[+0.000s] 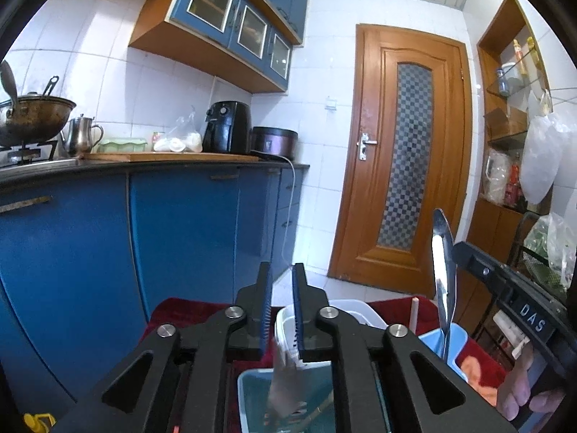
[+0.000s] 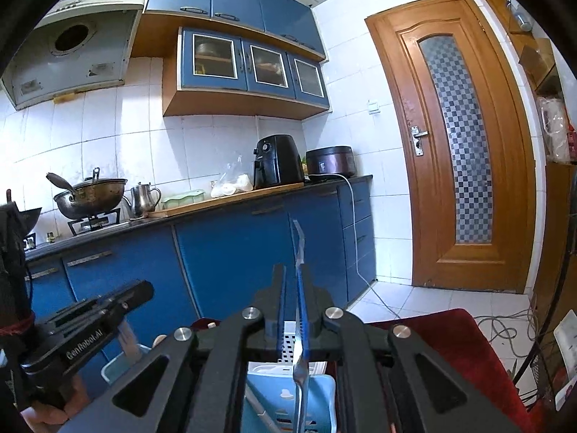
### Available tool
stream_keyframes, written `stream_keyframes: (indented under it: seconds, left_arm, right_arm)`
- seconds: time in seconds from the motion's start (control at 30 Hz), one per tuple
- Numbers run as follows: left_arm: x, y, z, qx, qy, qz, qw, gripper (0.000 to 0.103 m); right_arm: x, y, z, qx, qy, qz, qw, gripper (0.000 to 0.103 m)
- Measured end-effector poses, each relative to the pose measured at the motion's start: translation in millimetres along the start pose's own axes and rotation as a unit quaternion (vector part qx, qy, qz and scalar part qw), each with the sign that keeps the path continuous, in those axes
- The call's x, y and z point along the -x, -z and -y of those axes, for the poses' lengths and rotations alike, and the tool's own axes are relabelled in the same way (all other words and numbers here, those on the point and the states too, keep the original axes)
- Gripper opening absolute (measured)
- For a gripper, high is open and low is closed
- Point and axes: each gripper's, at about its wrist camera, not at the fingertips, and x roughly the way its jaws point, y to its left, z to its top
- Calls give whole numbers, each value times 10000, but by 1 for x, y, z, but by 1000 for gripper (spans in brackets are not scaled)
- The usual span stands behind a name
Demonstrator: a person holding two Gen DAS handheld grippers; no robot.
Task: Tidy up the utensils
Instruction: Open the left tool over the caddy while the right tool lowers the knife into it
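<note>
"DAS" printed on right gripper (image 1: 455,249); "GenRobot.AI" on left gripper (image 1: 282,306). Right gripper level, fingers clamped on upright spoon (image 2: 298,324) above blue holder (image 2: 317,397). Left gripper fingers apart, gripping nothing, over teal bin (image 1: 252,389).

a counter (image 2: 223,200) runs along the tiled wall, with base cabinets (image 2: 234,252) beneath it and wall cabinets (image 2: 249,68) above. on the counter, from left to right, stand a wok (image 2: 90,196) on a stove (image 2: 93,222), a metal kettle (image 2: 144,195), a cutting board (image 2: 230,196) with a plastic bag (image 2: 232,180) lying on it, an air fryer (image 2: 276,160) and a rice cooker (image 2: 330,162). a range hood (image 2: 72,57) hangs above the stove. a door (image 2: 458,144) stands to the right of the counter, with open shelves (image 1: 512,101) further right. in the foreground, close below both cameras, a utensil holder (image 2: 317,397) sits on a cloth (image 2: 450,342), a spoon (image 1: 443,270) rising upright from it.
</note>
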Motion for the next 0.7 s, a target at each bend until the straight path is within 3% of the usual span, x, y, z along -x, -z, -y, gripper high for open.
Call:
stream_keyframes:
  seconds: [0.07, 0.17, 0.23, 0.33, 0.7]
  left_arm:
    - [3, 0, 1, -9, 1, -22, 10000, 26]
    - [10, -1, 2, 3, 10, 2, 10000, 35]
    - [14, -1, 4, -2, 17, -1, 10000, 36]
    - [20, -1, 5, 25, 45, -36, 10000, 38]
    - [33, -1, -4, 223, 10, -220, 9995, 42]
  right_arm:
    - [5, -2, -1, -6, -21, 21, 10000, 13]
    - [13, -3, -2, 18, -17, 30, 10000, 15]
    - [14, -3, -2, 14, -11, 14, 10000, 19]
    - [17, -5, 1, -53, 8, -46, 10000, 33]
    - [-4, -10, 13, -202, 257, -538, 9980, 39]
